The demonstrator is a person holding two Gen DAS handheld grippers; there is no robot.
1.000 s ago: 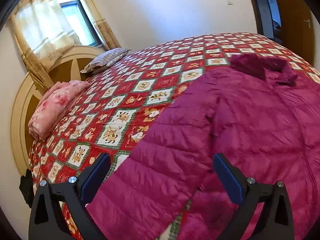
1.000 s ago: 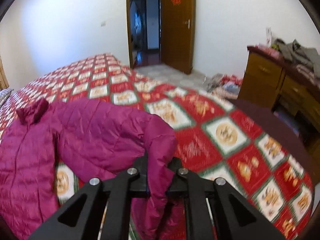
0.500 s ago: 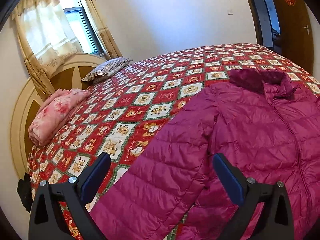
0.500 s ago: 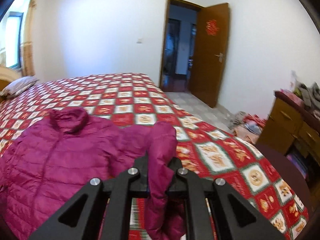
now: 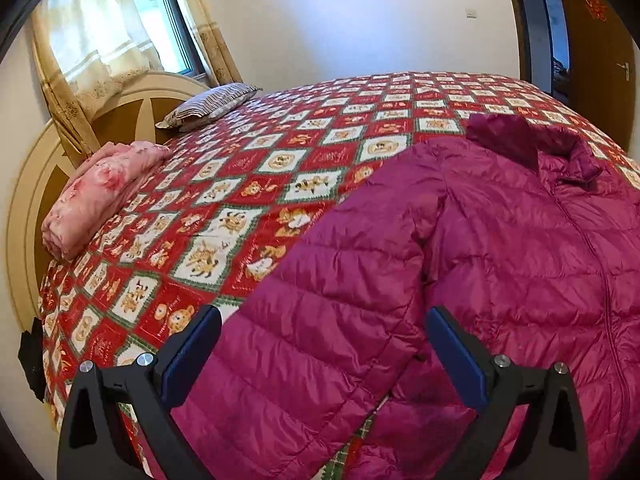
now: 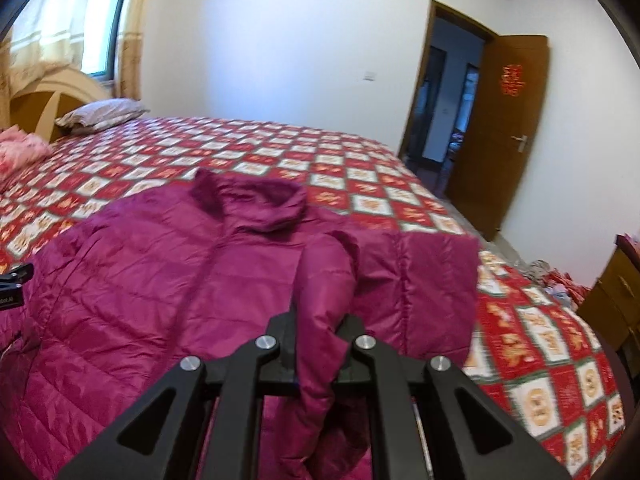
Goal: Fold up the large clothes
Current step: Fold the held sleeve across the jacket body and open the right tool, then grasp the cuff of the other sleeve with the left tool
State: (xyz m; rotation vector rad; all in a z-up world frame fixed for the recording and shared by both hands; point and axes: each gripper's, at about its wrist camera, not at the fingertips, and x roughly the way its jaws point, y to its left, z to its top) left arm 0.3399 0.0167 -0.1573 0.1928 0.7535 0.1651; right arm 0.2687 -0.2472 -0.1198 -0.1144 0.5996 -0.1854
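The magenta jacket (image 5: 500,248) lies front-up on the bed (image 5: 280,168), collar toward the far edge; right gripper (image 6: 320,344) jaws pinch its sleeve; left gripper (image 5: 320,360) jaws spread over the other sleeve.

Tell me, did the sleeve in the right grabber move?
Yes. The sleeve, pinched in the right gripper, swung left over the jacket, away from the dresser.

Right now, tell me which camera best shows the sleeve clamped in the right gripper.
The right wrist view: the sleeve runs straight into the right gripper, shut on it, above the jacket. The left wrist view shows only the jacket's other sleeve, under the open left gripper.
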